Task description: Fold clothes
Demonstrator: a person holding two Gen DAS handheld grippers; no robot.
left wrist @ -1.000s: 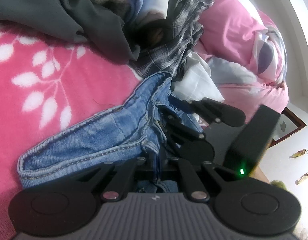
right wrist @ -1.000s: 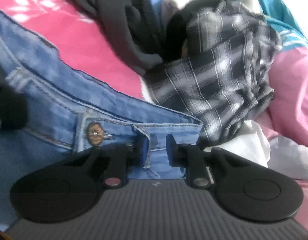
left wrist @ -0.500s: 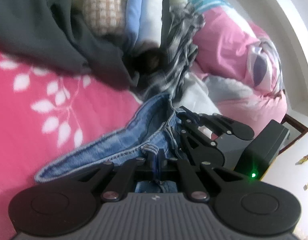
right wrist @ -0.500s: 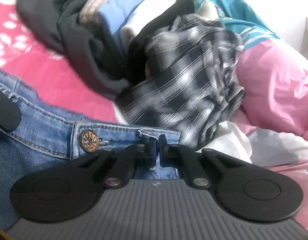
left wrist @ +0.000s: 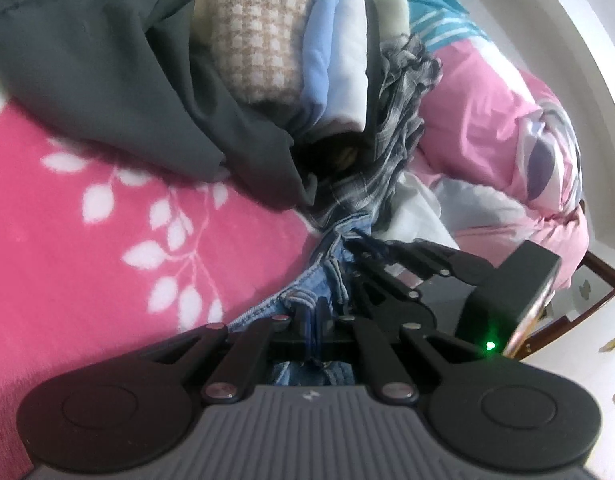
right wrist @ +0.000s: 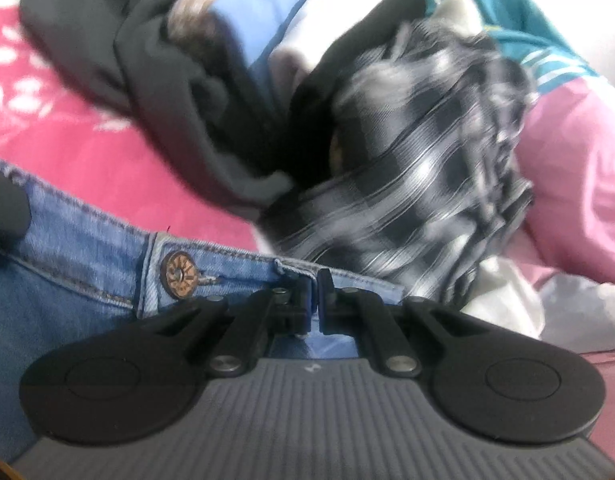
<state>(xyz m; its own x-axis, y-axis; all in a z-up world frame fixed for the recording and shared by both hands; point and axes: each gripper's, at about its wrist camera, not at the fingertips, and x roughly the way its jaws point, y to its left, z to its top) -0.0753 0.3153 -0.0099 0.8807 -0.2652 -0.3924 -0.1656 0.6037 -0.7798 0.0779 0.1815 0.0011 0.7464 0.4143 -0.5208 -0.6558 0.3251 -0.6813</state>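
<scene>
Where left wrist view looks down, left gripper [left wrist: 316, 312] jaws clamped on jeans [left wrist: 307, 280] waistband, over pink blanket [left wrist: 107, 240]. Right wrist view — right gripper [right wrist: 316, 300] jaws pinched tight on waistband beside button [right wrist: 180, 271].

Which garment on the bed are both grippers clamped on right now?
The blue jeans, the only denim piece: right gripper pinches the waistband beside the button, left gripper another edge. The plaid shirt lies untouched.
</scene>
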